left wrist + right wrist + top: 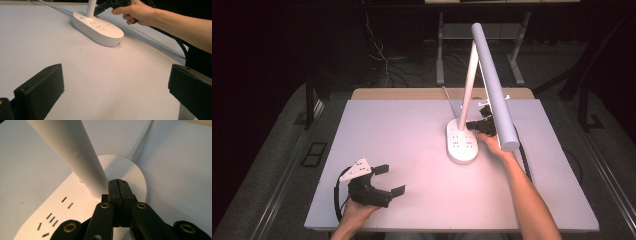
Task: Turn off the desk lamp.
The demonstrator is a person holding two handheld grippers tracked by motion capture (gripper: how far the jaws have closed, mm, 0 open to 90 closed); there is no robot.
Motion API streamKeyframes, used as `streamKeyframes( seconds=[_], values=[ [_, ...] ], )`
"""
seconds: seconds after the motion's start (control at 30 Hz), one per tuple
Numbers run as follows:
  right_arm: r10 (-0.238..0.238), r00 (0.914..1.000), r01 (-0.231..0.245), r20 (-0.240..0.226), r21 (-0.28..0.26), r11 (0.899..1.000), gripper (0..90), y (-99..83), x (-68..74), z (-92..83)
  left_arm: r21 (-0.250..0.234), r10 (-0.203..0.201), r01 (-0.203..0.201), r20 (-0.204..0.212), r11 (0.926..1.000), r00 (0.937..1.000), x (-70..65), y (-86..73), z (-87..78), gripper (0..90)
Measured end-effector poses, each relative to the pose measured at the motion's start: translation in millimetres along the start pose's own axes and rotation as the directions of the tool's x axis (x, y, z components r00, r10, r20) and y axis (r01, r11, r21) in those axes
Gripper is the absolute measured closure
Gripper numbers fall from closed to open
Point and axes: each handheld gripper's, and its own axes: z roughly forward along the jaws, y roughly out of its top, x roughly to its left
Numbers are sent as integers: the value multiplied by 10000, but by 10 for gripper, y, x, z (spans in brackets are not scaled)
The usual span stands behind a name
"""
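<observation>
In the high view the left gripper (pixel 392 179) lies at about seven o'clock on the table (pixel 412 130) with its jaws spread wide and nothing between them. The right gripper (pixel 472 125) sits at about two o'clock from the table's middle, jaws pressed together, its tip at the foot of the lamp stem (pixel 469 75). Much of it is hidden behind the lamp head (pixel 493 85), a long pale bar that slants across it, so its body is hard to make out. The lamp base (pixel 462 142) is a white oval with socket slots on top, standing right of centre; a pale cable (pixel 449 100) runs from it toward twelve o'clock. The person's right forearm is cut off by the bottom edge.

In the left gripper view the two black jaws rise at seven and four o'clock, far apart, bare table between them. The lamp base (pixel 100 28) lies at twelve o'clock, well apart from them; the stem is cut off by the top edge. The right hand (pixel 135 12) holds its gripper (pixel 98 10) against the stem's foot.

In the right gripper view the jaws are clenched flat on each other, gripping nothing, their tip touching or just beside the stem (pixel 72 152) where it meets the base (pixel 75 207). Socket slots show at eight o'clock; the lamp's upper part is out of frame.
</observation>
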Motion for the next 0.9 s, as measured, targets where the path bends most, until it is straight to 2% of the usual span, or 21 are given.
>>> streamKeyframes(
  seconds=[0.2,0.43,0.47,0.67,0.9],
  values=[
    [139,9998,-140,-135,-60,9999,900,-11,-35,-2,25,57,-57,6,10000,10000,-7,1,1,0],
    [182,9998,-183,-105,-124,9998,900,-33,-36,-2,-18,34,-34,-4,10000,10000,-20,1,-3,0],
    [212,9998,-212,8,-130,9997,900,-45,-6,-3,-20,33,-33,-6,10000,10000,-24,0,-5,0],
    [305,9995,-307,-45,-358,9989,900,-79,-6,-6,23,50,-50,16,10000,10000,-21,-3,7,0],
    [305,9995,-307,-78,-310,9990,900,-63,-2,-24,16,28,-28,-35,10000,10000,-3,-2,1,0]
  ],
)
